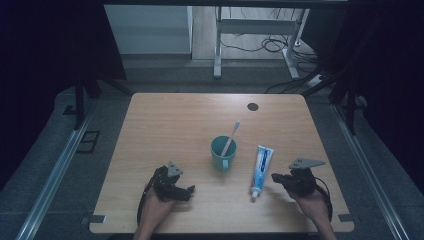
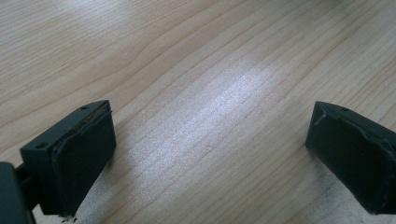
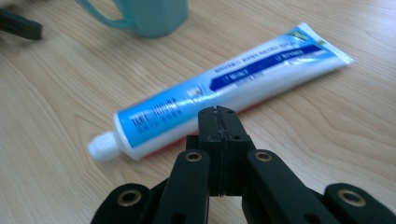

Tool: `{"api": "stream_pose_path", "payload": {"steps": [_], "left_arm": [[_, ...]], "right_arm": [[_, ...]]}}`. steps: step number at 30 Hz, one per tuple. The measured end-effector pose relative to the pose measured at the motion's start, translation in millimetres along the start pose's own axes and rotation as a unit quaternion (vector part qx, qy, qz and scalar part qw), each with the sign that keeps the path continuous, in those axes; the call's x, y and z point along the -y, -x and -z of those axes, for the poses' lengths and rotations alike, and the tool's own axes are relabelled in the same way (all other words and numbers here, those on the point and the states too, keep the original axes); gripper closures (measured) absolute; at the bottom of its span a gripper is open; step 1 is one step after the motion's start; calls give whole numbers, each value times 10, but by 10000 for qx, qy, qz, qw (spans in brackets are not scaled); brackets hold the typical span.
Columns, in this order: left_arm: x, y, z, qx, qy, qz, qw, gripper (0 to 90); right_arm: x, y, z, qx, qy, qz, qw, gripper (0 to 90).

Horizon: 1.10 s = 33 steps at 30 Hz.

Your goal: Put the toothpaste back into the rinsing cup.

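Both hands rest by the tabletop's (image 1: 150, 125) near edge, nothing gripped: looks like the start. Left tongs (image 2: 210, 154) spread over bare wood; right tongs (image 3: 218, 122) pressed together, just beside the tube (image 3: 224, 91). They'd need opening first. Farther in, mid-tabletop: cup (image 1: 223, 155) with toothbrush (image 1: 231, 137).

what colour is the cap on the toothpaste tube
White. The cap shows best in the right gripper view, at the end of the blue-and-white tube.

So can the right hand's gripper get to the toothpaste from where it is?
Probably yes. The right gripper sits right beside the toothpaste with bare table between them. Its jaws are shut, so they would need to open first.
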State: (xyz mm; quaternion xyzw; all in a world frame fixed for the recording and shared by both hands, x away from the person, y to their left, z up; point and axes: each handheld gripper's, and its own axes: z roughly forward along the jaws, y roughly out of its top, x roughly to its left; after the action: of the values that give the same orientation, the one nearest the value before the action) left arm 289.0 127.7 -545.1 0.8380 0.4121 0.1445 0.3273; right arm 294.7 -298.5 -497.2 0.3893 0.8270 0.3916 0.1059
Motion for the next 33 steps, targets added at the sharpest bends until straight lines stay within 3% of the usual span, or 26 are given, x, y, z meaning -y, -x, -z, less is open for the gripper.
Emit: {"api": "stream_pose_path", "payload": {"steps": [17,33], "left_arm": [[-1,2,-1,-16,-2,10,10000,18],[-2,4,-1,-15,-1,20,10000,18]], "right_arm": [[-238,-199,-219,-430,7,71,9990,896],[-260,-314,-508,-602,-323,195,9975,896]]}}
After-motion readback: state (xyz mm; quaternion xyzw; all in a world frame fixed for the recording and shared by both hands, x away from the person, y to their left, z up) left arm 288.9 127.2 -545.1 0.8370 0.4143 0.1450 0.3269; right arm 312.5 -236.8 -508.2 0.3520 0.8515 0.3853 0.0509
